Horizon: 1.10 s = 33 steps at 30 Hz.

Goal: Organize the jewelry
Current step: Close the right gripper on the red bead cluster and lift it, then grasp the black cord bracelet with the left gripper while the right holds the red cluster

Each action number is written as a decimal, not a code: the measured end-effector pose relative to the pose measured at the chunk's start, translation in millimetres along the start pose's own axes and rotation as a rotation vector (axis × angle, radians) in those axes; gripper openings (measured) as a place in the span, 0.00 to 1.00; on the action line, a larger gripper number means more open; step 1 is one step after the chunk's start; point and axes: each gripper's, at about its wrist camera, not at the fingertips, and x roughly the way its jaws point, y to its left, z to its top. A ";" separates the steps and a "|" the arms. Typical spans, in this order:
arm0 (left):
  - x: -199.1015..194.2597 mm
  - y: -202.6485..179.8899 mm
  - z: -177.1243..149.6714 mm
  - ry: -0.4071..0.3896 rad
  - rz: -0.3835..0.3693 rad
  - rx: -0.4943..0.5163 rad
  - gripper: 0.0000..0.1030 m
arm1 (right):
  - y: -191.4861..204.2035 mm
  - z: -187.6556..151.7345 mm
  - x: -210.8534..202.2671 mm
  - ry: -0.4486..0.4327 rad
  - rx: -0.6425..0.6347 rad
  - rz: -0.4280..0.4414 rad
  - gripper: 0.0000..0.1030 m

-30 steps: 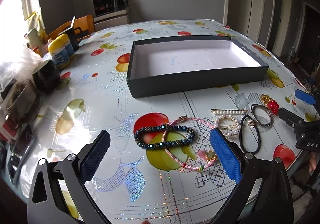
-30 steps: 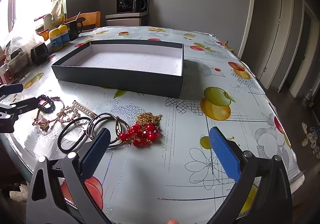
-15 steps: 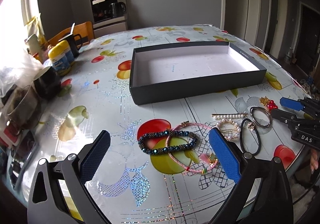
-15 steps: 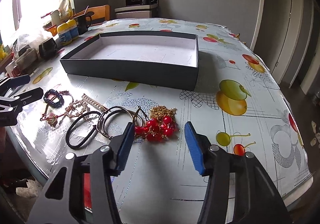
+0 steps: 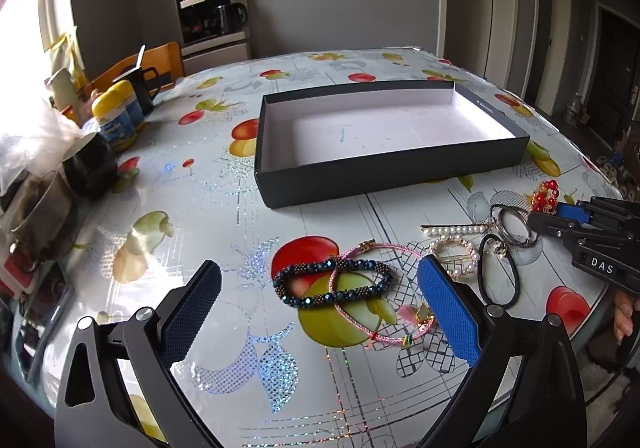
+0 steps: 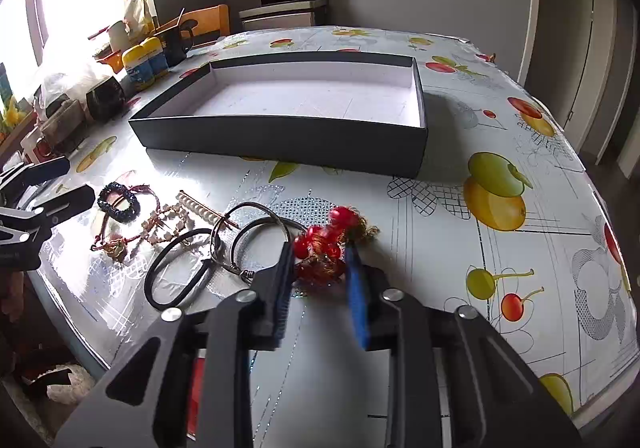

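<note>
My right gripper (image 6: 320, 252) is shut on the red bead and gold chain piece (image 6: 330, 238), just above the table; it also shows in the left wrist view (image 5: 544, 197). My left gripper (image 5: 320, 288) is open and empty, hovering over a dark blue beaded bracelet (image 5: 332, 282) and a pink cord bracelet (image 5: 380, 312). A pearl hair clip (image 5: 456, 229), a pearl ring clip (image 5: 456, 254), a black hair tie (image 5: 498, 274) and metal rings (image 5: 514, 226) lie between the grippers. The empty dark box (image 5: 276, 176) (image 6: 280, 140) stands behind them.
Cups, yellow-lidded jars (image 5: 116, 120) and clutter crowd the table's left side (image 6: 104, 96). A wooden chair (image 5: 160, 60) stands behind. The table edge (image 5: 592, 328) runs close by the right gripper.
My right gripper moved forward and closed from wide open onto the red bead piece, which has shifted and lifted slightly. My left gripper stays open and has drawn back a little.
</note>
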 end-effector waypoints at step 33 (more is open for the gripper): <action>37.9 -63.4 7.0 0.115 -0.317 0.193 0.44 | -5.7 17.5 -44.3 -0.134 -0.006 0.000 0.23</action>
